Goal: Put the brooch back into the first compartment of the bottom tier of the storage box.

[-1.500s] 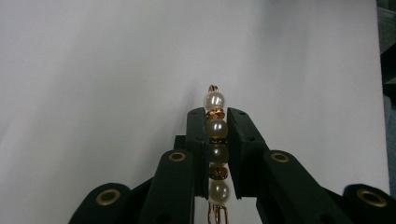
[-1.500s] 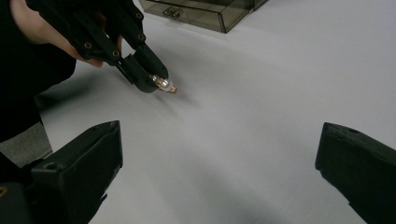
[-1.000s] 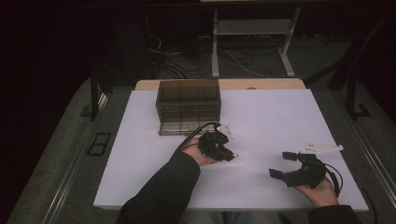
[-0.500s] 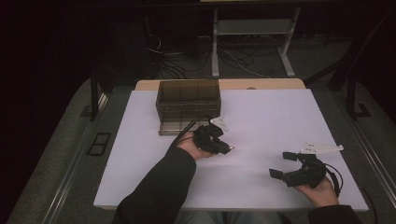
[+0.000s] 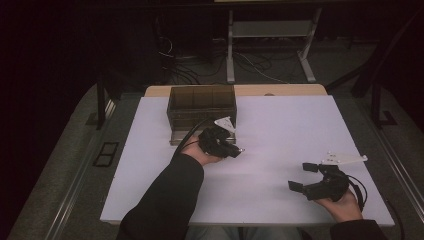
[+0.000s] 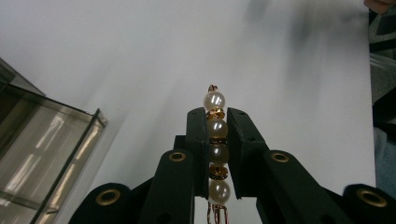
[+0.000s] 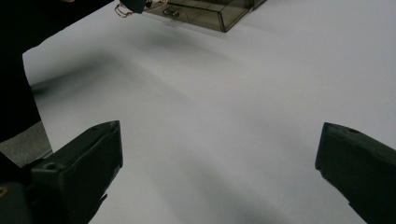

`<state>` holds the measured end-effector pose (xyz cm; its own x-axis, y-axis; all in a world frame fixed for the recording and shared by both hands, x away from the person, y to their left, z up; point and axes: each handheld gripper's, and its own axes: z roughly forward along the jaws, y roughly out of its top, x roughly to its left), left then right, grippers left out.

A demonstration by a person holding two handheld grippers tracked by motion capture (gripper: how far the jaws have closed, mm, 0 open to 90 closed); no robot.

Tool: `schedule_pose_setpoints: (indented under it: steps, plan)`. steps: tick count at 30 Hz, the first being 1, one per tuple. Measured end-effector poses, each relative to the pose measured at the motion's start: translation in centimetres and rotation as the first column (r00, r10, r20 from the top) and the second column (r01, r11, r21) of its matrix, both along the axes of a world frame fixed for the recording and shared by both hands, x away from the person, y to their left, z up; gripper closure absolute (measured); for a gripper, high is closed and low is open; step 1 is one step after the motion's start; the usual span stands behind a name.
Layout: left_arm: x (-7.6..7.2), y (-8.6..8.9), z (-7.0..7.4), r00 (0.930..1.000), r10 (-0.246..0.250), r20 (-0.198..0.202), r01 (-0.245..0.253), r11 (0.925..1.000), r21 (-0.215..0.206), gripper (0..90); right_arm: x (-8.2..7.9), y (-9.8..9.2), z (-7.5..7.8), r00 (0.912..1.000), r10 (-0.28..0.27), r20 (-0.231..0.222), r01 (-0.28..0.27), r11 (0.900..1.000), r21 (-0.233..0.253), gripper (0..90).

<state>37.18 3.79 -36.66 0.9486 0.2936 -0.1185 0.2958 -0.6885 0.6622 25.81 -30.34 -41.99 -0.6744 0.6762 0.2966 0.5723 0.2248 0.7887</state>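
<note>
A short strand of pearl beads with gold spacers (image 6: 215,128) is pinched between the jaws of my left gripper (image 6: 217,114), which is shut on it; a copper wire loop sticks out at each end. In the high view my left gripper (image 5: 235,149) hovers just in front of a smoky transparent compartment box (image 5: 202,107). That box also shows at the left of the left gripper view (image 6: 42,154). My right gripper (image 5: 301,177) rests near the front right of the table. Its jaws are spread wide with nothing between them (image 7: 217,140).
A white sheet (image 5: 280,130) covers the table top. The box (image 7: 219,11) stands at the back centre, with a small latch on its front. Cables and a metal stand lie on the dark floor beyond the table's far edge.
My left gripper has moved a little away from the person and to the left, closer to the box, still holding the bead strand. The right gripper has stayed put.
</note>
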Motion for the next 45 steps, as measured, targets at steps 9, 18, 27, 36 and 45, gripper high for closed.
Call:
schedule_pose_setpoints:
  steps: [9,18,27,36,45]
  plan:
    - [0.7,1.6,0.5,0.9990,0.044,0.005,-0.044,0.9987,-0.027,78.8,0.0,0.0,0.0,1.0000,0.001,0.000,-0.001,1.000,-0.003,0.3]
    - [1.2,3.0,0.8,0.9965,0.083,0.010,-0.083,0.9955,-0.047,78.9,0.0,0.0,0.0,1.0000,0.000,-0.003,0.000,1.000,-0.003,0.3]
    - [1.6,4.1,1.0,0.9945,0.104,0.012,-0.103,0.9932,-0.055,78.9,0.1,0.0,-0.1,1.0000,-0.001,-0.003,0.001,1.000,-0.005,0.3]
    - [2.0,5.4,1.3,0.9907,0.136,0.015,-0.134,0.9892,-0.058,78.8,0.1,0.0,-0.1,1.0000,-0.003,-0.007,0.003,1.000,-0.005,0.3]
    - [2.4,6.5,1.5,0.9861,0.165,0.020,-0.163,0.9845,-0.063,78.9,0.0,0.0,-0.1,1.0000,-0.003,-0.009,0.003,1.000,-0.006,0.3]
